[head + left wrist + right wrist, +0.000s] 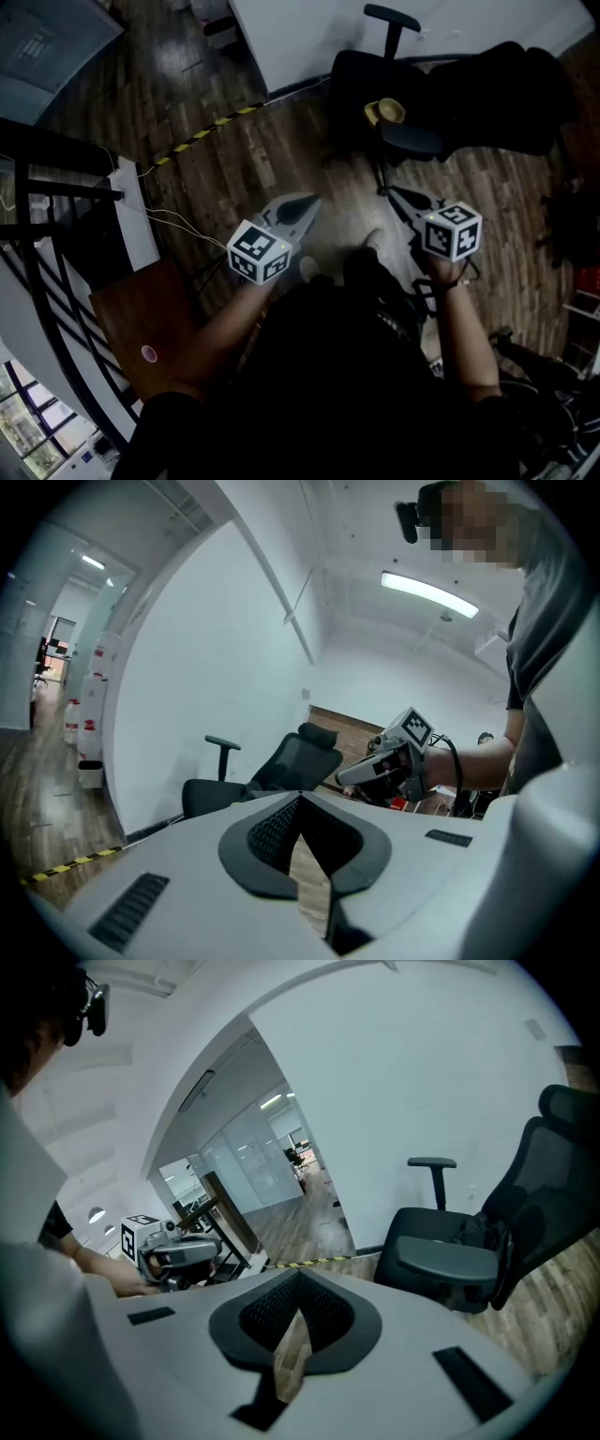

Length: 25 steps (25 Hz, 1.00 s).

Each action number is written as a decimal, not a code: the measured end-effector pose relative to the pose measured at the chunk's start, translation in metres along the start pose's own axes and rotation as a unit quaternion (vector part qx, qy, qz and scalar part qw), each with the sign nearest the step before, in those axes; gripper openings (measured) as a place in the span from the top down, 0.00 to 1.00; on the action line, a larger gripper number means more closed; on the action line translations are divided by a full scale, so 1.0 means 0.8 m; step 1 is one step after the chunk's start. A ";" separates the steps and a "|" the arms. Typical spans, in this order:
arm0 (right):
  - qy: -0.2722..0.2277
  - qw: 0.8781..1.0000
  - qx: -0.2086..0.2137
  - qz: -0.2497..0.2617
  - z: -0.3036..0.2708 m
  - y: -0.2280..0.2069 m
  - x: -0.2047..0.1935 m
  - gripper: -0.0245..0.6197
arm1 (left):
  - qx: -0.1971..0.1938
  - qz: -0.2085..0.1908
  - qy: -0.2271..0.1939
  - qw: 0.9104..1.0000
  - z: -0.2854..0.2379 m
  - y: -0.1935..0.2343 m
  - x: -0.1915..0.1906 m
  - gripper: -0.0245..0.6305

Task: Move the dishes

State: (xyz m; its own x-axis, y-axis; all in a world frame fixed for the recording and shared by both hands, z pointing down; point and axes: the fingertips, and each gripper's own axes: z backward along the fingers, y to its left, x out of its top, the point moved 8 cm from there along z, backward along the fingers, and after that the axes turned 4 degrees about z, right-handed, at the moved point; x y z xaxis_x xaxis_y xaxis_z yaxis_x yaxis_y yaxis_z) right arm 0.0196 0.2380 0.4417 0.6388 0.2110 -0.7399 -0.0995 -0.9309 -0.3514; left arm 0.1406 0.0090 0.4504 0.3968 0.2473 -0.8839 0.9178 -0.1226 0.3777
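Our left tool (302, 202) and right tool (397, 195) are pressed together, empty; we should spread them before reaching the possible dishes (384, 112) on the chair (361, 89), upper centre.

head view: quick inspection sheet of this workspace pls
surface: wooden floor; small brown table at lower left
job's things: no dishes surely seen; yellowish round item on the office chair, too small to tell
clutter: pink round thing on the table
grippers: left tool shut, empty; right tool shut, empty
cables: white cables across the floor
surroundings: yellow-black tape on the floor
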 end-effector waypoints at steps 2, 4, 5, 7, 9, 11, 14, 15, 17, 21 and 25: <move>-0.011 1.000 -0.008 -0.006 0.014 -0.021 -0.003 0.95 | -0.010 -0.007 0.005 1.000 -0.026 -0.007 0.007 0.98; -0.018 1.000 -0.013 -0.013 0.027 -0.049 -0.004 0.95 | -0.017 -0.015 0.007 1.000 -0.058 -0.012 0.016 0.98; -0.021 1.000 -0.014 -0.015 0.034 -0.063 -0.003 0.95 | -0.019 -0.018 0.008 1.000 -0.074 -0.014 0.021 0.98; -0.028 0.999 -0.016 -0.018 0.048 -0.092 0.001 0.95 | -0.020 -0.023 0.010 0.999 -0.106 -0.019 0.030 0.98; -0.034 0.999 -0.018 -0.018 0.064 -0.124 0.006 0.95 | -0.019 -0.024 0.011 0.999 -0.138 -0.026 0.039 0.98; -0.039 0.999 -0.018 -0.019 0.080 -0.158 0.013 0.95 | -0.015 -0.023 0.011 1.000 -0.169 -0.035 0.046 0.98; -0.041 0.999 -0.015 -0.008 0.101 -0.206 0.026 0.95 | -0.005 -0.020 0.014 1.000 -0.215 -0.047 0.053 0.98; -0.041 0.999 -0.012 -0.002 0.108 -0.221 0.031 0.95 | 0.000 -0.018 0.015 1.000 -0.230 -0.049 0.055 0.98; -0.040 0.999 -0.002 0.007 0.119 -0.249 0.041 0.95 | 0.015 -0.011 0.016 1.000 -0.261 -0.053 0.057 0.98; -0.038 0.999 0.015 0.016 0.143 -0.298 0.048 0.95 | 0.034 -0.006 0.018 0.999 -0.316 -0.069 0.066 0.98; -0.037 0.999 0.017 0.008 0.154 -0.332 0.041 0.95 | 0.034 -0.011 0.025 0.999 -0.349 -0.083 0.073 0.98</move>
State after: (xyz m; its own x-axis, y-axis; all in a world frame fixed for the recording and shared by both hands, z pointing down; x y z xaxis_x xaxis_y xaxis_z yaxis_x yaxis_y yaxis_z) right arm -0.0271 0.5287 0.4400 0.5783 0.2198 -0.7857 -0.1349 -0.9240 -0.3578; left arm 0.1072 0.2999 0.4504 0.3775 0.2976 -0.8769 0.9242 -0.1807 0.3366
